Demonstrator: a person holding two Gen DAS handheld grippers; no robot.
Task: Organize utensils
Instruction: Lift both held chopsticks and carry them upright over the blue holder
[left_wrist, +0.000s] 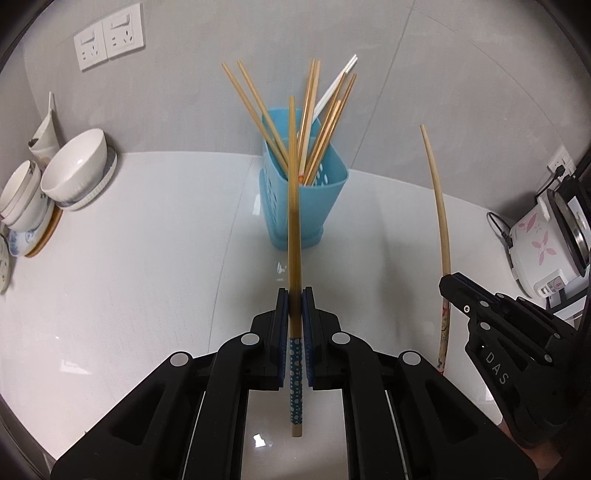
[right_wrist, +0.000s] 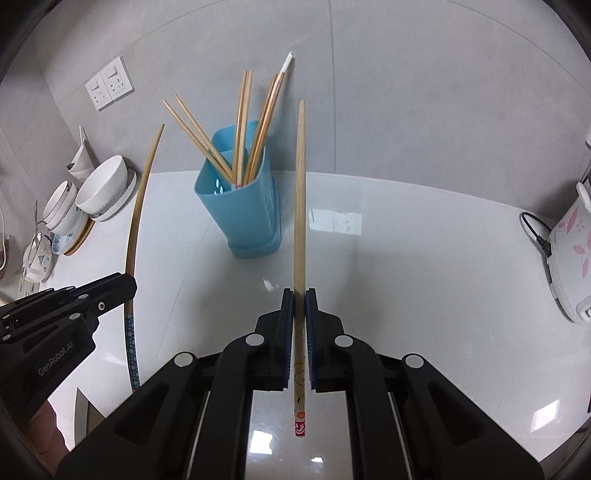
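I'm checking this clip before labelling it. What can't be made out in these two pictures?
- Blue holder: its inside bottom, where the chopstick ends rest, hidden by its walls in both views.
- Blue-dotted chopstick in the left claw: mid-shaft blurred, left wrist view.
- Patterned chopstick in the right claw: printed motif too small to read.
- Rice cooker: cut off by the edge, both views.
- Stacked bowls: lower ones hidden.

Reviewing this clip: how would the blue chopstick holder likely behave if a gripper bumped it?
The blue holder looks like thin plastic, so probably light. It is tall on a small base with chopsticks fanning above the rim, so it may tip. The glossy counter suggests it could slide.
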